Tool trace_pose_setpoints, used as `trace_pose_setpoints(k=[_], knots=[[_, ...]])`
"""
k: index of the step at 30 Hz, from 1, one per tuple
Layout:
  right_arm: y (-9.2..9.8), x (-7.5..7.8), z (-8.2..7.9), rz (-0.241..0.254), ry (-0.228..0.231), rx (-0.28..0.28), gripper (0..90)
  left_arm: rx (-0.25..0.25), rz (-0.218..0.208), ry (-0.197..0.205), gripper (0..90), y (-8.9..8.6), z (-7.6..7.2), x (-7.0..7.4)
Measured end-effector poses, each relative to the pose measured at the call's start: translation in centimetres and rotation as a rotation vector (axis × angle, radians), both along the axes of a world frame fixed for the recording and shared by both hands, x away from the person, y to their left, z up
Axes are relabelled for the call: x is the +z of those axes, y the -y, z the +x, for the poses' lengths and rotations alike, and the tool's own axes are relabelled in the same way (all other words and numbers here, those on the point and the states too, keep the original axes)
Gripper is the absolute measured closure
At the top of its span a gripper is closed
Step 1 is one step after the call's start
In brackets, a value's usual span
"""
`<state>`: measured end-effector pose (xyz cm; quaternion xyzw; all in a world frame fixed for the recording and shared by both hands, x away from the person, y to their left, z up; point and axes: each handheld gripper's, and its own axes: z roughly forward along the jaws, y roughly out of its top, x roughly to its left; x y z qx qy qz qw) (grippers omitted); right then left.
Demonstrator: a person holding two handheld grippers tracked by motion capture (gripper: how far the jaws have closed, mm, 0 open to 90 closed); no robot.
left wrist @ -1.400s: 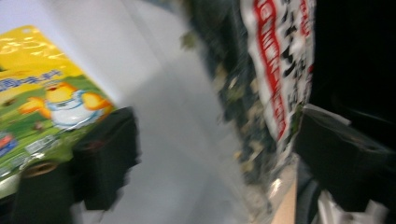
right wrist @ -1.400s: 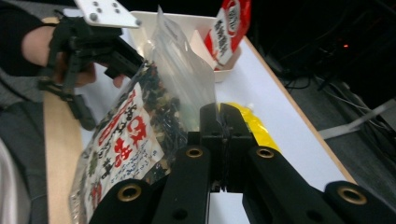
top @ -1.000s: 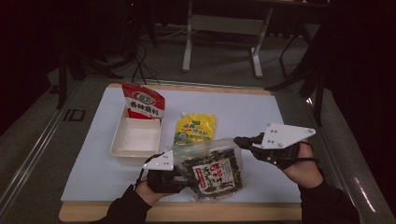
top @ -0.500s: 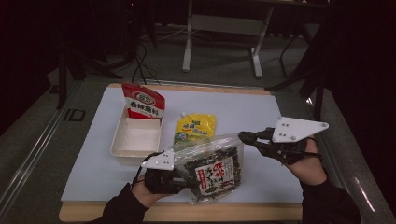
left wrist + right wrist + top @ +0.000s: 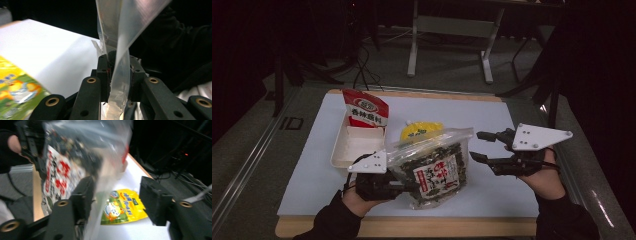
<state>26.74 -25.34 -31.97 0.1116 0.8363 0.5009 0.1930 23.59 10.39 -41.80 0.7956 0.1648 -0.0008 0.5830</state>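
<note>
A clear bag of dark snacks with a red-and-white label (image 5: 432,167) hangs tilted above the white board. My left gripper (image 5: 409,187) is shut on its lower left edge; in the left gripper view the clear film (image 5: 120,75) is pinched between the jaws of the left gripper (image 5: 118,62). My right gripper (image 5: 474,146) stands open just off the bag's right edge. Its jaws have just been opening. In the right gripper view the bag (image 5: 75,152) hangs before one jaw of the right gripper (image 5: 117,192), unpressed.
A yellow packet (image 5: 419,131) lies on the white board (image 5: 502,195) behind the bag, also visible as the yellow packet (image 5: 122,206). A red packet (image 5: 364,107) leans in a white tray (image 5: 343,155) at the left. Metal stand legs (image 5: 412,45) rise beyond the table.
The left gripper has lifted the bag higher. The right gripper's jaws have opened off the bag's right corner and drawn slightly right.
</note>
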Motion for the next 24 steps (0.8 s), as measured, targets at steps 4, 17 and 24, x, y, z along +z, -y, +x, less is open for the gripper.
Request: trace_pose_setpoints(k=[4, 17, 24], knots=[[0.7, -1.3, 0.8, 0.022, -0.026, -0.042, 37.2, 0.047, 0.007, 0.011, 78.0, -1.0, 0.3, 0.6], [1.7, -5.6, 2.8, 0.123, -0.121, -0.100, 17.8, 0.152, 0.037, 0.055, 78.0, -3.8, 1.8, 2.4], [2.4, -7.5, 3.4, 0.154, -0.177, -0.121, 13.4, 0.223, 0.043, 0.083, 77.9, -6.3, 2.5, 3.7]])
